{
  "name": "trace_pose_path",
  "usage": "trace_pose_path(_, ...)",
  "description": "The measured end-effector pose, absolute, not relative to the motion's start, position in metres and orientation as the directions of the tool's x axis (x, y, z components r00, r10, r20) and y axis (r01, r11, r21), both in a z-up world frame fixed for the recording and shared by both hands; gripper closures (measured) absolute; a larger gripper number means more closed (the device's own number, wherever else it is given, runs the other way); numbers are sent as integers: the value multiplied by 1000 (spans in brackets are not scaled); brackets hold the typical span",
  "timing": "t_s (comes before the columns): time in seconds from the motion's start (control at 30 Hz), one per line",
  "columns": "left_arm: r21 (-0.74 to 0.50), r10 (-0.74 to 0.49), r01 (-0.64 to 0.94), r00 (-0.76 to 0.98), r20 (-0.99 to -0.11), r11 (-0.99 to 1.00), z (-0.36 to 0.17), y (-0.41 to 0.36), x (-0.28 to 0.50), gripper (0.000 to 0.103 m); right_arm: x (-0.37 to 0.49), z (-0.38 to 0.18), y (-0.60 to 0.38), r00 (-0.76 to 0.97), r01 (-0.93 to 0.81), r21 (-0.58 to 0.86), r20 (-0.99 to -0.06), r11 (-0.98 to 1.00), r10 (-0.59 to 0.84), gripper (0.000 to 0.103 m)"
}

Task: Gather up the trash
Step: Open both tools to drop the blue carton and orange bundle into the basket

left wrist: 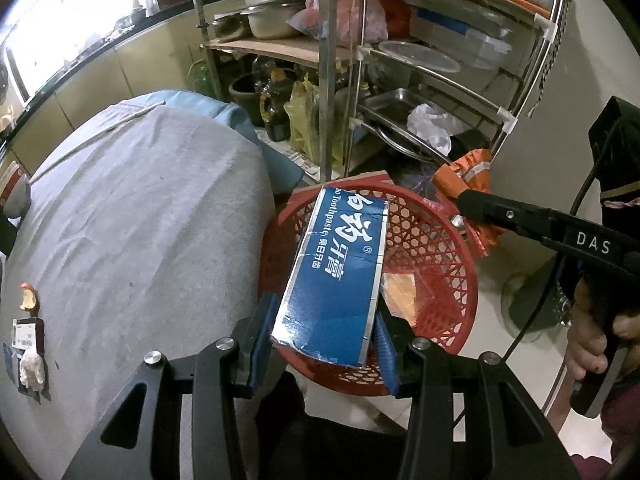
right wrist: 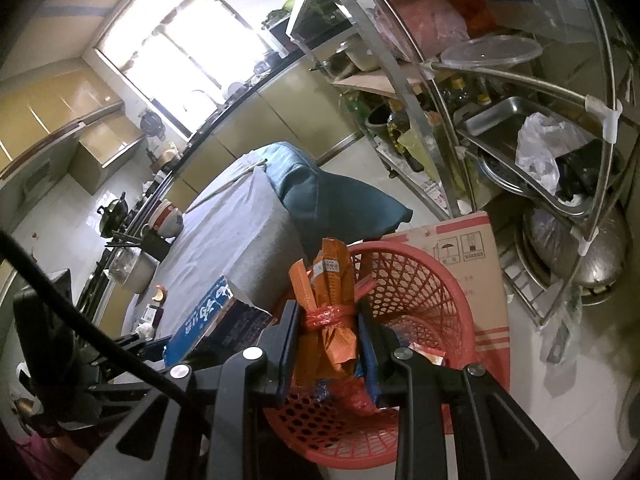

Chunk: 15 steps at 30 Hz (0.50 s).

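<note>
My left gripper [left wrist: 326, 320] is shut on a blue toothpaste box [left wrist: 336, 276] and holds it over the red plastic basket [left wrist: 440, 276]. My right gripper [right wrist: 326, 320] is shut on an orange wrapper bundle [right wrist: 332, 304] tied with red string, held above the same basket [right wrist: 432, 292]. The box also shows in the right wrist view [right wrist: 208, 320]. The right gripper and its orange wrapper [left wrist: 472, 172] show at the basket's far right in the left wrist view. An apple core [left wrist: 29, 298], a small dark packet [left wrist: 28, 332] and a crumpled white tissue [left wrist: 32, 368] lie on the grey-clothed table [left wrist: 140, 220].
A metal shelf rack [left wrist: 400, 80] with pots, trays, bottles and bags stands behind the basket. A cardboard box [right wrist: 472, 248] sits against the basket. A kitchen counter [left wrist: 100, 44] runs along the far wall. Some wrappers lie in the basket bottom [left wrist: 400, 292].
</note>
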<state>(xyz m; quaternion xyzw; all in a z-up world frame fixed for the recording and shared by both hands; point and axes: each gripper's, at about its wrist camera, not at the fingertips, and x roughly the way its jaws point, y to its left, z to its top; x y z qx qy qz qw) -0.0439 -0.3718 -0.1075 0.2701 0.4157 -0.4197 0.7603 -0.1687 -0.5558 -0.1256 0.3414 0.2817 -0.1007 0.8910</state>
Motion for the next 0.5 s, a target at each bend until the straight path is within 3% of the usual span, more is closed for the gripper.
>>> trace_pose_path(0.4,77,-428,875,308,-850,478,-109,-381,-46,50,-165,-136,-568,808,394,606,-586,691,53,68)
trace_pose_path(0.43,73,-432,877,305,-849,475,-109,-380,-46,47,-165,-136,-568,809,394,611,-585,686,56,62)
trace_pose_path(0.47,72,-434,877,304,-848,474,-108,-380,-46,45,-165,-136,-568,810,396,618,-584,680,59,43)
trace_pose_path(0.5,71,-436,877,305,-847,475,-108,-379,-47,45,-166,-135,-569,814,397,623,-579,674,55,39)
